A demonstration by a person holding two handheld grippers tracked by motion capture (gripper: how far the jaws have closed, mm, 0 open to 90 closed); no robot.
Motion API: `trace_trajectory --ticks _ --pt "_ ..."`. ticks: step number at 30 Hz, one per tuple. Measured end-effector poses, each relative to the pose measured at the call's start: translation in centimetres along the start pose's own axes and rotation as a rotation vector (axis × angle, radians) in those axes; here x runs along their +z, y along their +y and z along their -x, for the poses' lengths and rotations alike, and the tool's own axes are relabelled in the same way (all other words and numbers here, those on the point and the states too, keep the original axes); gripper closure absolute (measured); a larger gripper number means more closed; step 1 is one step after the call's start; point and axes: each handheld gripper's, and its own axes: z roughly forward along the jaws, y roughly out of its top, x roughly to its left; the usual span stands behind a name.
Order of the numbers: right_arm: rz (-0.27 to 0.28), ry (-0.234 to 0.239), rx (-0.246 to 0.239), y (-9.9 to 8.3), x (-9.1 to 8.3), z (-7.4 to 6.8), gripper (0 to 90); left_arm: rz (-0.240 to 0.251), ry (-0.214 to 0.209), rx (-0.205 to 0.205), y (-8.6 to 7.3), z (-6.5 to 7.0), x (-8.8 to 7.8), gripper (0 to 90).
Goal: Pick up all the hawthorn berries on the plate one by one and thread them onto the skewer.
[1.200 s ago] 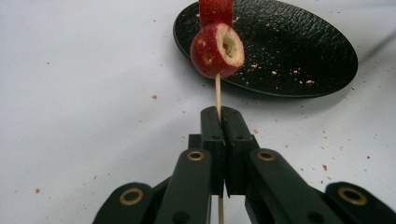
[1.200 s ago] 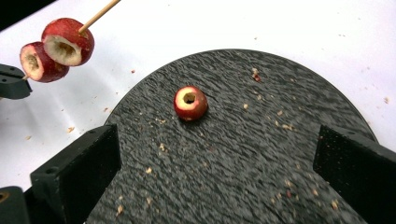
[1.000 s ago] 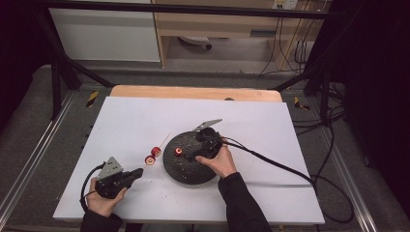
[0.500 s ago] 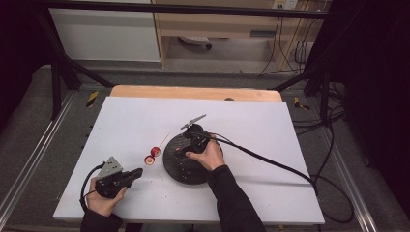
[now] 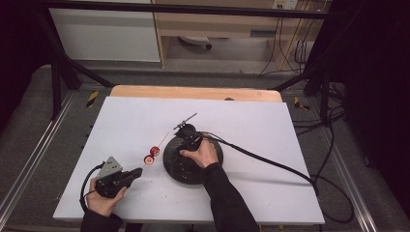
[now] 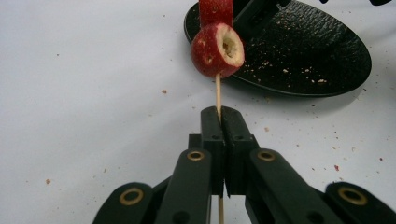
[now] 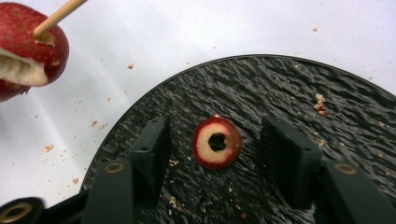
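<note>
My left gripper (image 6: pixel 220 116) is shut on a thin wooden skewer (image 6: pixel 217 91) near the table's front left (image 5: pixel 135 171). Two red, cored fruit pieces (image 6: pixel 216 50) are threaded on the skewer, just above the white table (image 5: pixel 121 125). A black textured plate (image 7: pixel 280 88) lies mid-table (image 5: pixel 191 169). My right gripper (image 7: pixel 215 128) stands over the plate's far left part (image 5: pixel 183 140). Its jaws have just been closing around a loose red fruit ring (image 7: pixel 217 142) lying flat on the plate. A gap still shows on both sides of the ring.
Crumbs dot the plate and the white table around it. The right gripper's black cable (image 5: pixel 270 162) trails across the table to the right edge. A wooden strip (image 5: pixel 193 93) borders the far side. The skewered fruit (image 7: pixel 28 51) hangs just left of the plate's rim.
The right hand and gripper have shifted left across the plate and slightly lower. The left gripper and its skewer have stayed put.
</note>
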Motion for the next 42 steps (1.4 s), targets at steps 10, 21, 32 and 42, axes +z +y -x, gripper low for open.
trace_trajectory --ticks 10,21,32,42 --pt "-0.019 0.004 0.033 0.2 0.5 0.4 58.1 0.000 -0.004 0.001 0.0 0.1 0.1 88.5" --pt "-0.054 0.012 0.060 0.1 1.0 0.6 61.9 -0.001 -0.007 0.001 0.0 0.1 0.1 88.4" --pt "-0.054 0.020 0.069 0.2 0.8 0.7 62.7 -0.002 -0.007 0.007 0.1 0.2 0.1 88.5" --pt "-0.031 0.015 0.069 0.3 -1.3 0.4 62.8 0.002 -0.006 0.009 0.1 0.3 0.1 88.4"
